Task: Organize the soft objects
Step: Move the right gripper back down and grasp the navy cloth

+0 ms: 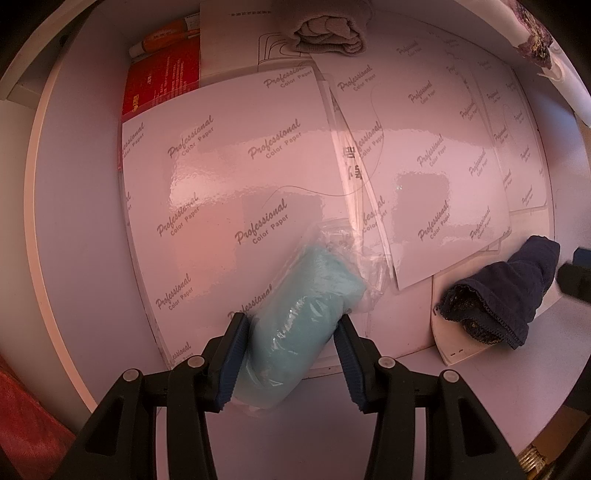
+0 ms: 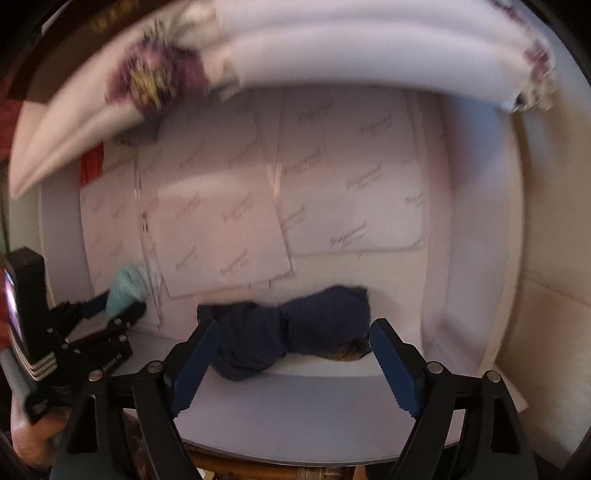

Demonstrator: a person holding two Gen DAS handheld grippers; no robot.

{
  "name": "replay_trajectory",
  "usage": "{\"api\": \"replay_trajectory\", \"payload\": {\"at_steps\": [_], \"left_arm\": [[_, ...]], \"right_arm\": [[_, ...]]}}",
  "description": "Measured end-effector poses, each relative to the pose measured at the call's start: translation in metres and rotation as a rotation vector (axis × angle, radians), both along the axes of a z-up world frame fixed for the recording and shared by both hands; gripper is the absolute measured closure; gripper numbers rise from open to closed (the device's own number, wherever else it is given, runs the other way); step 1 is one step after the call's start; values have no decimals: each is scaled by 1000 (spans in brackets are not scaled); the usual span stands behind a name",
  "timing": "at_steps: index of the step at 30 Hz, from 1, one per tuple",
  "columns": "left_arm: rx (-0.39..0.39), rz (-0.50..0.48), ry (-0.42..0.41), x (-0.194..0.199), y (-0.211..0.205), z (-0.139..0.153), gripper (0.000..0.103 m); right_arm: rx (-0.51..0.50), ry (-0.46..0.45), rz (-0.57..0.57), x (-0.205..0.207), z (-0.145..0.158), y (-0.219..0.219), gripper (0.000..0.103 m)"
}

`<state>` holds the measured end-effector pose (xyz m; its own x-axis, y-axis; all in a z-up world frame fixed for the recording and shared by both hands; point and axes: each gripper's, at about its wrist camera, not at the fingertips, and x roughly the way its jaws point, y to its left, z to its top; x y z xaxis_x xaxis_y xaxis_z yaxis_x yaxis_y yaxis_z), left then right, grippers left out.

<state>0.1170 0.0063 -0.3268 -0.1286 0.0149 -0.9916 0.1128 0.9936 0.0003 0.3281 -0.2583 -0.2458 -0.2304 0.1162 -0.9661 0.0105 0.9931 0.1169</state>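
A light blue soft roll in clear plastic wrap [image 1: 295, 314] lies on the glossy paper sheets; my left gripper [image 1: 291, 325] is shut on it, a pad against each side. It also shows small in the right wrist view [image 2: 125, 286], held by the left gripper [image 2: 110, 306]. A dark navy cloth bundle [image 2: 291, 325] lies at the table's front; my right gripper [image 2: 291, 332] is open with its jaws on either side of it, not closed. The navy bundle also shows in the left wrist view [image 1: 506, 291].
Glossy "Professional Color Paper" sheets [image 1: 236, 177] cover the white round table [image 1: 74, 221]. A grey folded cloth [image 1: 328, 33], a red booklet [image 1: 162, 77] and an orange marker [image 1: 166, 37] lie at the back. White floral fabric [image 2: 258, 48] hangs at the far side.
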Motion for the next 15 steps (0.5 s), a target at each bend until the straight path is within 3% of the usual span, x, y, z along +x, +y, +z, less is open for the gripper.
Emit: {"api": "replay_trajectory", "payload": {"at_steps": [2,10,15], "left_arm": [[0,1,0,0,0,0,55],[1,0,1,1,0,1,55],[2,-1,-1,1,0,1,55]], "right_arm": [[-13,16,16,-3,-7,2,12],[-39,47,48,-15,-30,12,10],[-77,42,100,-28,-47,25,29]]}}
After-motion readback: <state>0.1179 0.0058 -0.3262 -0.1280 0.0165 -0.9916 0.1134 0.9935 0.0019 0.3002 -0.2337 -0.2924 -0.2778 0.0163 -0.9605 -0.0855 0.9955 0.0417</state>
